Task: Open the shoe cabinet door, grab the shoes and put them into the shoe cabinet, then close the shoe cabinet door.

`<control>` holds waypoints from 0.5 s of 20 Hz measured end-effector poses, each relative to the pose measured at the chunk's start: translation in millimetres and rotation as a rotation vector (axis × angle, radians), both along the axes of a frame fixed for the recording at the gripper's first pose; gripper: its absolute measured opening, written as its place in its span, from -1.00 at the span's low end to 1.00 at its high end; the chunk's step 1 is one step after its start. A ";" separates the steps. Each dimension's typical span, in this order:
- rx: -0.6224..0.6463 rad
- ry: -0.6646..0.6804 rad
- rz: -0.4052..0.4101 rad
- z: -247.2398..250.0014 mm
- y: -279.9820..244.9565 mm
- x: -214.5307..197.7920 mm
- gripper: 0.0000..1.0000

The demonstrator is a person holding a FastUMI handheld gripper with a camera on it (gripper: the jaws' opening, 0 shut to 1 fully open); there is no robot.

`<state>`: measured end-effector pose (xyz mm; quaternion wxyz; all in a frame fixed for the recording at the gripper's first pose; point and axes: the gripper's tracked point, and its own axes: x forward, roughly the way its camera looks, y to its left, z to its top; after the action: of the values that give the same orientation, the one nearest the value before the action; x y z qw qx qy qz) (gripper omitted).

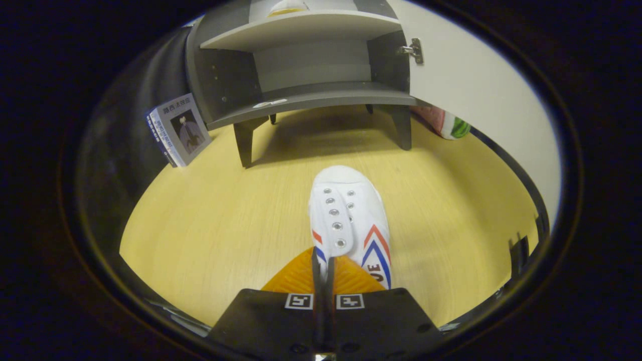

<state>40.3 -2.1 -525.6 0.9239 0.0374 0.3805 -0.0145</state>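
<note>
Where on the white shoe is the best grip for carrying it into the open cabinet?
The heel-side collar, from behind. The gripper looks already shut there on the white shoe, whose toe points at the cabinet, so it can apparently go onto the lower shelf toe first.

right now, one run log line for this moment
gripper: shut on shoe | cabinet door: open | lower shelf: ahead

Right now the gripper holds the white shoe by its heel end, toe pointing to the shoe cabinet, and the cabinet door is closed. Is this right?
Not quite: the cabinet door is open, swung aside so the grey shelves show, as the gripper view makes plain. The rest holds: the gripper is shut on the white shoe at its heel end, toe pointing to the shoe cabinet.
</note>
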 end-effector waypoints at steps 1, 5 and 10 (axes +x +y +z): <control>0.000 -0.010 0.002 1.1 0.6 1.8 -0.95; 0.015 -0.071 -0.009 19.6 2.6 6.9 -0.95; 0.018 -0.118 -0.009 44.9 -1.8 20.8 -0.95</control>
<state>61.1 -3.9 -480.7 0.9443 0.0485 0.3251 -0.0131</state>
